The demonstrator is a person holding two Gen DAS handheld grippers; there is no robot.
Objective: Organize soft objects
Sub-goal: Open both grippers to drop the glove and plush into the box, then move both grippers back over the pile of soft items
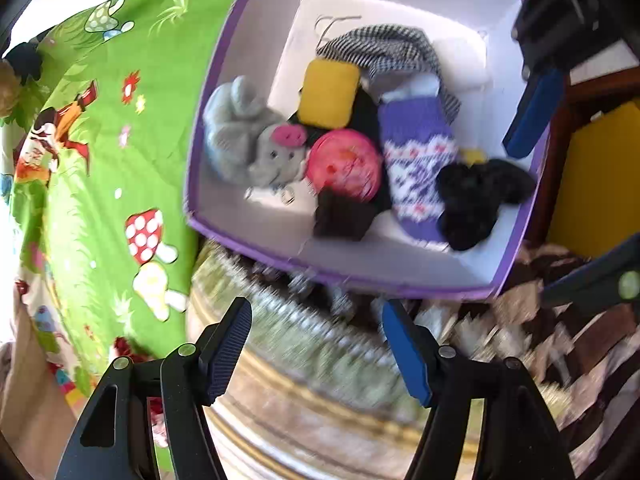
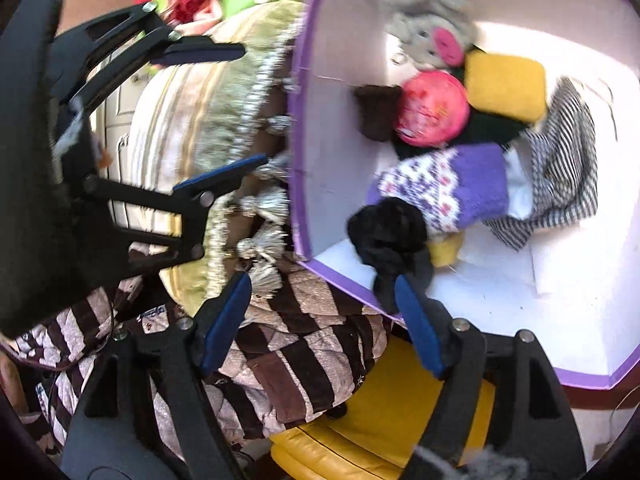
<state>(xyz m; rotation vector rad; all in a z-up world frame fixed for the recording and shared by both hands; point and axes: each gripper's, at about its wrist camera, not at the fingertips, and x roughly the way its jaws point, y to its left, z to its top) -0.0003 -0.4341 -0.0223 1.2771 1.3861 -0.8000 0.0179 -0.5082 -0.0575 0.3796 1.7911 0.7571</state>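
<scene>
1. The box point(image 1: 224, 92), purple-rimmed and white inside, already holds a heap of soft things: a grey plush point(image 1: 256, 140), a pink ball point(image 1: 344, 164), a yellow sponge point(image 1: 330, 92), a purple sock point(image 1: 420, 160), a checked cloth point(image 1: 384, 48), a brown piece point(image 1: 340, 216) and a black scrunchie point(image 1: 476, 196).
2. Left gripper point(image 1: 316, 352): released, jaws wide apart and empty, hovering over the fringed cushion point(image 1: 280, 344) just near of the box.
3. Right gripper point(image 2: 324, 320): also spread and holding nothing; one finger point(image 2: 416, 324) sits at the box's near rim, just beside the scrunchie, and I cannot tell whether they touch.
4. My judgement: the collecting looks mostly done, since both claws are empty.
5. Left over, as far as shown: perhaps a dark item point(image 1: 24, 62) on the far-left green sheet point(image 1: 100, 160); blur hides what it is.
</scene>
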